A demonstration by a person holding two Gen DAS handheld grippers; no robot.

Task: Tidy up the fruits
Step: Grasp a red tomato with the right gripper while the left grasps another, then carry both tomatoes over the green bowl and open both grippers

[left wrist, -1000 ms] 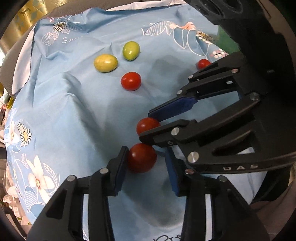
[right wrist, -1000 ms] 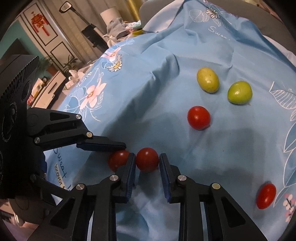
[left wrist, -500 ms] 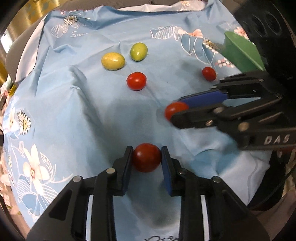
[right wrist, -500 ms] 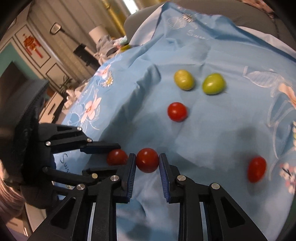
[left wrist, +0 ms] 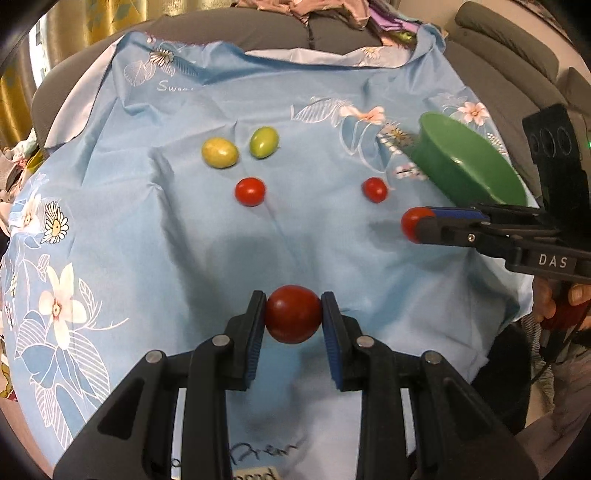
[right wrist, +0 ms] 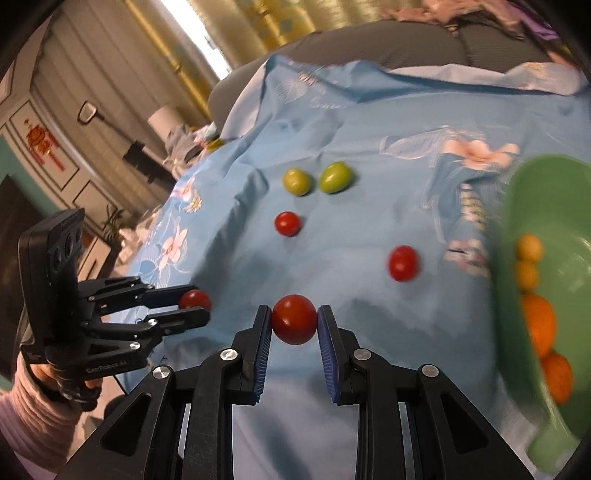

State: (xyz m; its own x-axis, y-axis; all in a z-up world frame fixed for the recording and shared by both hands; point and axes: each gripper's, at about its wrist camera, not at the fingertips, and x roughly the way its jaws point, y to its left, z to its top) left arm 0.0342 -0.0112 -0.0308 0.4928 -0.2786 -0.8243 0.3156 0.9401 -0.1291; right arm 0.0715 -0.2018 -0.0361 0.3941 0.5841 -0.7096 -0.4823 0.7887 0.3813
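Nearest, left claw (left wrist: pixel 293 317): closed on a dark red tomato (left wrist: pixel 293 314), round and glossy, pinched between the two blue pads and lifted clear of the blue floral cloth (left wrist: pixel 147 240).
Right claw (right wrist: pixel 293 321): gripping a second red tomato (right wrist: pixel 294 319), also round and shiny, squeezed between its blue pads above the cloth; from the left wrist view this claw (left wrist: pixel 421 225) enters from the right with the fruit (left wrist: pixel 412 221) showing at its tip.
Left claw from the right wrist view (right wrist: pixel 195 308): at the left edge, its tomato (right wrist: pixel 194 299) seen between the fingers.
Loose red tomatoes on the cloth: two, one left of centre (left wrist: pixel 250 191) and a smaller one (left wrist: pixel 375 189) nearer the bowl, well apart from each other.
Yellow-green fruits: two, a yellow oval one (left wrist: pixel 219 152) and a greener one (left wrist: pixel 263 142) just beside it, lying farther back than the red ones.
Red tomatoes in all: four, two held and two lying free.
Green bowl (left wrist: pixel 443 147): one, tilted, at the right of the cloth beyond the right claw.
Bowl contents, right wrist view: two small yellow fruits (right wrist: pixel 529 248) and two orange ones (right wrist: pixel 539 325), blurred, lying in a line against the bowl's inner wall (right wrist: pixel 576 229).
Farthest: a grey sofa (left wrist: pixel 258 33) behind the cloth.
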